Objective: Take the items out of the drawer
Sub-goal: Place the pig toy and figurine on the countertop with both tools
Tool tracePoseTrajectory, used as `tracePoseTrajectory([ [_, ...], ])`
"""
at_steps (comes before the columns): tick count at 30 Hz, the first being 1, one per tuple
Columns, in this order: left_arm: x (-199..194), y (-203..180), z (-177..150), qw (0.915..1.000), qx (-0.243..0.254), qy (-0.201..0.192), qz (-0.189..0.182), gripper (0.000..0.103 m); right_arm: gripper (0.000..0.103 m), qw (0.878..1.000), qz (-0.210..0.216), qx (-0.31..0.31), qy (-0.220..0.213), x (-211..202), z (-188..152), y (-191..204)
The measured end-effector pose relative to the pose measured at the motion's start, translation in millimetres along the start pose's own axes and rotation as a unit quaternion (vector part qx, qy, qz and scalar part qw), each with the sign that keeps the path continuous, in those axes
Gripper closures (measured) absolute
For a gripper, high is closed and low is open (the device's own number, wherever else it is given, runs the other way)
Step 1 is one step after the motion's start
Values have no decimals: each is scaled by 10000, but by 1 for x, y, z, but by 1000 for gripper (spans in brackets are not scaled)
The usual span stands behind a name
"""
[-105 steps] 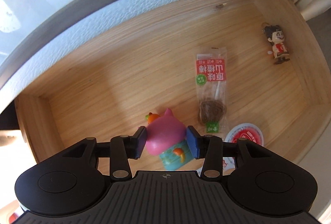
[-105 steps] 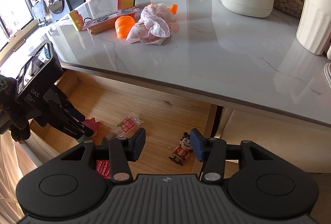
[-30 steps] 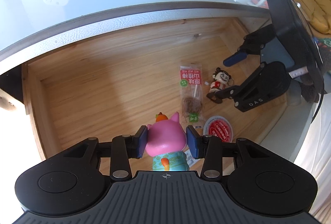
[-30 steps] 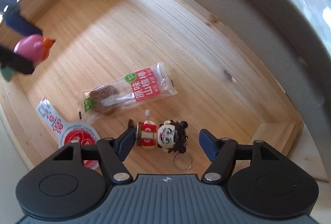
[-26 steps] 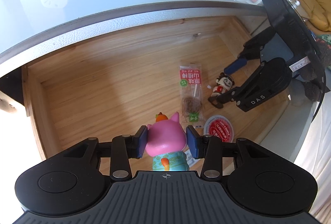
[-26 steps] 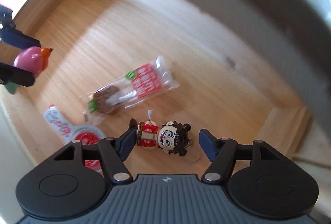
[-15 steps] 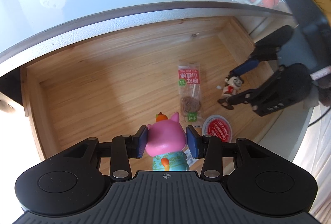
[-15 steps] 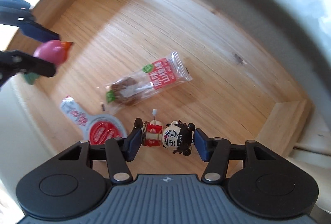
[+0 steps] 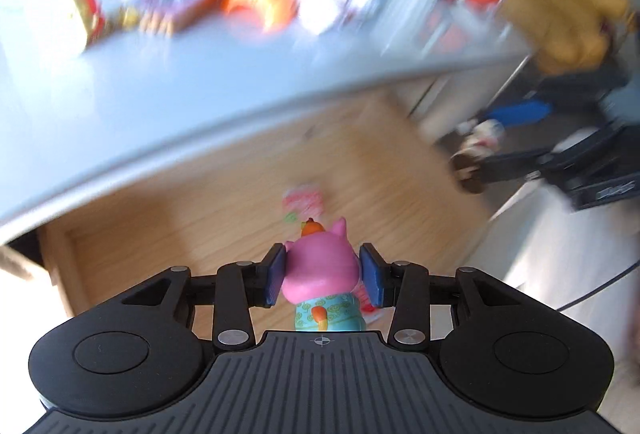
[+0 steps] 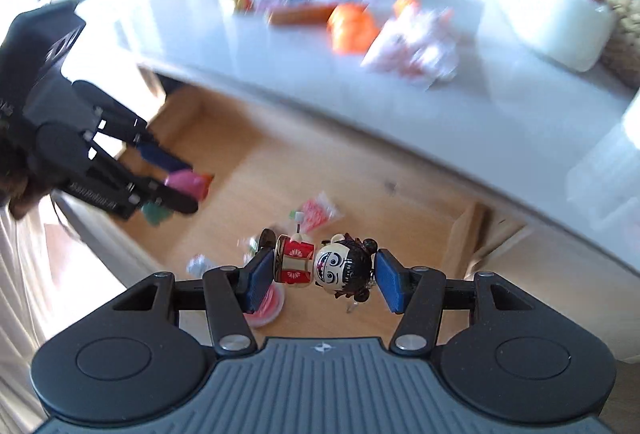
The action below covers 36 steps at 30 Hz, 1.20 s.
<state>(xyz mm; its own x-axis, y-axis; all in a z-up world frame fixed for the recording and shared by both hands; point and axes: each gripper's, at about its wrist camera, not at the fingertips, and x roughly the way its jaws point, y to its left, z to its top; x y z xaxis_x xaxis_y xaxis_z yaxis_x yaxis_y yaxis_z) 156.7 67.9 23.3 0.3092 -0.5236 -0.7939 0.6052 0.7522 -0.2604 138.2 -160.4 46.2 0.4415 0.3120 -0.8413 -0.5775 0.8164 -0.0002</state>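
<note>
My left gripper [image 9: 323, 276] is shut on a pink pig toy [image 9: 320, 270] with a teal base, held above the open wooden drawer [image 9: 180, 218]. My right gripper [image 10: 322, 276] is shut on a small doll figure [image 10: 324, 266] with a red body and black hair, lying sideways between the blue pads, also lifted over the drawer [image 10: 360, 189]. In the right wrist view the left gripper [image 10: 172, 189] shows at left with the pig toy [image 10: 186, 181]. A red-labelled snack packet [image 10: 318, 211] lies on the drawer floor. The left wrist view is blurred.
A pale countertop [image 10: 360, 89] overhangs the drawer and carries an orange bowl [image 10: 352, 27], a crumpled plastic bag [image 10: 416, 45], a white container [image 10: 552, 17] and other blurred items. A red round lid [image 10: 268, 304] lies at the drawer's front edge.
Both grippers have risen out of the drawer and tilted up toward the countertop, each carrying its toy. The right gripper closed on the doll about half a second ago.
</note>
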Motion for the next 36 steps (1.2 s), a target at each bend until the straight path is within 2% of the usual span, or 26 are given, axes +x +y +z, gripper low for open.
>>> tracePoseTrajectory([
  [2,-36,-15,27,9981,161,-581,-161,59,48,9990,-92,78,-436,-22,9,-8],
  [4,-69,-29,54,9917,381,-1224,-43,59,48,9947,-274,163,-982,-46,24,-19],
  [7,-96,-43,91,9771,452,-2045,383,58,48,9833,-687,265,-1663,-76,55,-37],
  [9,-93,-41,108,9694,402,-2277,820,58,48,9757,-941,278,-1962,-79,73,-45],
  [11,-74,-32,120,9648,172,-2294,1272,58,48,9691,-1238,221,-2123,-65,88,-48],
  [13,-51,-17,122,9639,-167,-2142,1575,58,48,9689,-1342,324,-2055,-44,99,-54],
  [18,-5,16,106,9673,-618,-1715,1762,56,48,9762,-1341,684,-1560,25,99,-68],
  [20,1,20,98,9663,-557,-1837,1717,53,48,9787,-1321,774,-1371,44,95,-73],
  [23,14,14,98,9656,-246,-1593,2040,48,47,9814,-1320,833,-1118,66,89,-78],
  [27,27,5,94,9591,281,-1528,2367,45,47,9796,-1307,947,-1196,69,84,-81],
  [31,20,5,96,9593,128,-1724,2235,47,47,9801,-1150,1022,-1255,57,84,-83],
  [36,-2,2,102,9467,183,-2096,2437,48,47,9769,-950,1066,-1592,23,78,-86],
])
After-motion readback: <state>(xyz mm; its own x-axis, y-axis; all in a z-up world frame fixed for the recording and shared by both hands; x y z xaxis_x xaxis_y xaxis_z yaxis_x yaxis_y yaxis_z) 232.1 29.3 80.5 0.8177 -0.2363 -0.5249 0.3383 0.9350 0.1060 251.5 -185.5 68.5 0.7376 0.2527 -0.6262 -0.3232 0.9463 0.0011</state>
